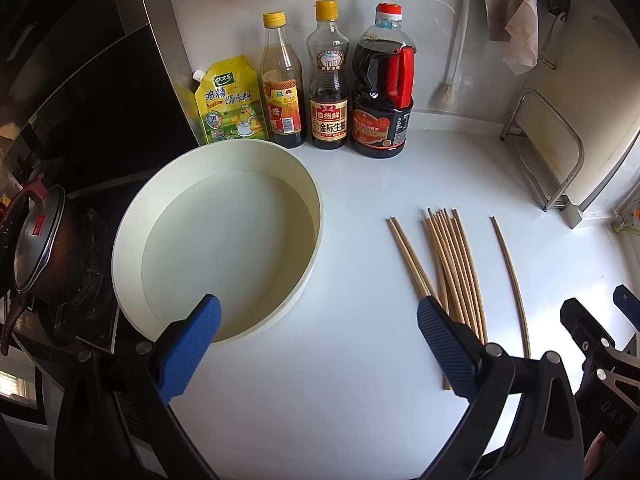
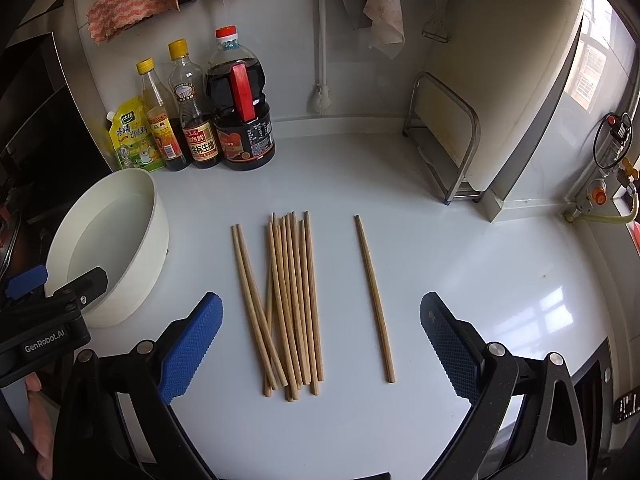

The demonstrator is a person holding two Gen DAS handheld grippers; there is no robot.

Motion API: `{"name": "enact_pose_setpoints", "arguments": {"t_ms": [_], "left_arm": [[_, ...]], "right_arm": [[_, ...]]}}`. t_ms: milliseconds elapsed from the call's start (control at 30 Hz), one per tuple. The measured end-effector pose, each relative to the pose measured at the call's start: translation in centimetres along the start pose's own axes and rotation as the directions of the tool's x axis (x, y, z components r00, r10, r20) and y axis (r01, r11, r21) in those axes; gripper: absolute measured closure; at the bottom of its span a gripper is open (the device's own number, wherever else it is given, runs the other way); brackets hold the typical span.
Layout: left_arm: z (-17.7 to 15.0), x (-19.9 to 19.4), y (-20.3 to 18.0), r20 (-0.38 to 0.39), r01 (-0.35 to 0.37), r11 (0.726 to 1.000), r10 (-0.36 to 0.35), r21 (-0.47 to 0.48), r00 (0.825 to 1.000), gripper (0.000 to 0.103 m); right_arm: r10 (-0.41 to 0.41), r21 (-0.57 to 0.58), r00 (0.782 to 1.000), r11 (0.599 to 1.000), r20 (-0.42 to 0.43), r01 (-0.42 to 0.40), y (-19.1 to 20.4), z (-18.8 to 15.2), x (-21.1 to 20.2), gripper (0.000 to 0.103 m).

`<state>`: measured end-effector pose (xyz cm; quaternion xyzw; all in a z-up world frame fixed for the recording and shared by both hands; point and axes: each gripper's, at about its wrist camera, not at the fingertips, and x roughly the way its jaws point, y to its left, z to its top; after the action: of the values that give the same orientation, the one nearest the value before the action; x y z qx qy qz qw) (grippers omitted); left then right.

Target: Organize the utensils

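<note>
Standing at the far left, a round cream plastic basin [image 1: 216, 240] rests on the glossy white countertop [image 2: 460, 272], the left gripper [image 1: 318, 344] hovering by its near rim, jaws spread and empty. Beside it, light wooden chopsticks [image 2: 292, 304] lie loose, a separate pair [image 2: 374, 300] apart rightward; the right gripper [image 2: 320, 344] hangs above them, jaws wide.

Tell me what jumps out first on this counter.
The wooden chopsticks fan out mid-counter: a loose pile, with one pair set apart to its right. Left of them sits an empty white round basin, and behind it sauce bottles line the wall.
</note>
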<state>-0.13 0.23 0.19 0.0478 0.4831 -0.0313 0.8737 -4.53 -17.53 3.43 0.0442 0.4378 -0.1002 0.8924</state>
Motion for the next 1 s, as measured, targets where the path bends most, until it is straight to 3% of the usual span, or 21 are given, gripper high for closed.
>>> {"name": "enact_pose_setpoints", "arguments": {"t_ms": [1000], "left_arm": [[-0.06, 0.04, 0.08, -0.001, 0.001, 1.0, -0.001, 0.0, 1.0, 0.006]], "right_arm": [[0.001, 0.009, 1.0, 1.0, -0.004, -0.001, -0.13, -0.05, 0.03, 0.008]]}}
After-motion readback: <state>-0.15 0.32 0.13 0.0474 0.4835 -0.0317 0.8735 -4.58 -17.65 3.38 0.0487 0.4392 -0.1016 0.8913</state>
